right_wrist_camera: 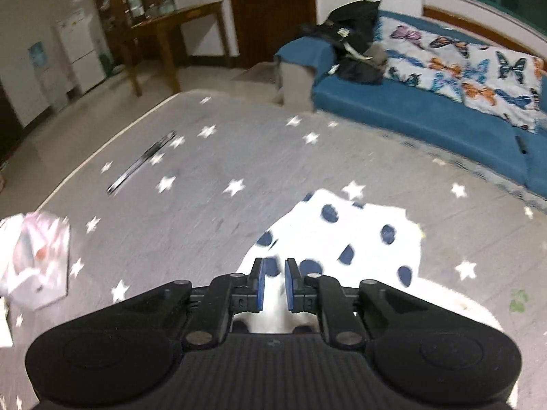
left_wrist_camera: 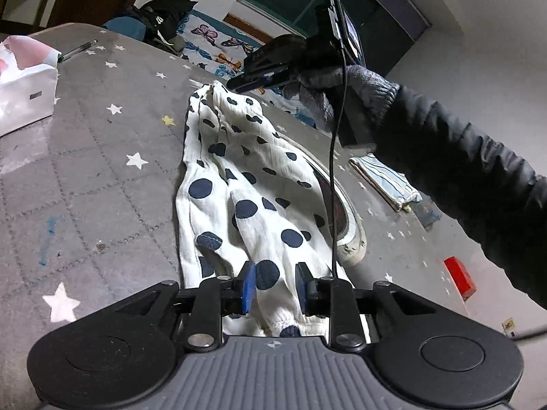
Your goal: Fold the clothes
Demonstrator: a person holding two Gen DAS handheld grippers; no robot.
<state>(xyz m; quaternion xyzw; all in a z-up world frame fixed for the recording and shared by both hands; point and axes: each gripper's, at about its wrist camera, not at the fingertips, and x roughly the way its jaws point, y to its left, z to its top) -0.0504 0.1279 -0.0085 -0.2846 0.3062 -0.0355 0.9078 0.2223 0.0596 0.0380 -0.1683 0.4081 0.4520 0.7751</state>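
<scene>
A white garment with navy dots (left_wrist_camera: 239,184) lies stretched lengthwise on the grey starred mat (left_wrist_camera: 102,177). My left gripper (left_wrist_camera: 275,285) is over its near end, open, its blue pads apart with dotted cloth showing in the gap and not pinched. At the far, bunched end, a gloved hand holds my right gripper (left_wrist_camera: 236,85), tips right beside the cloth. In the right wrist view the right gripper (right_wrist_camera: 273,283) shows a narrow gap between its pads, white cloth of the garment (right_wrist_camera: 345,235) under them; the picture is blurred.
A white plastic bag (left_wrist_camera: 24,82) and a pen (left_wrist_camera: 77,49) lie at the left. A white-rimmed oval object (left_wrist_camera: 348,235) pokes out under the garment's right side. A folded striped cloth (left_wrist_camera: 386,177) and a red block (left_wrist_camera: 459,276) lie to the right. A blue sofa (right_wrist_camera: 410,116) borders the mat.
</scene>
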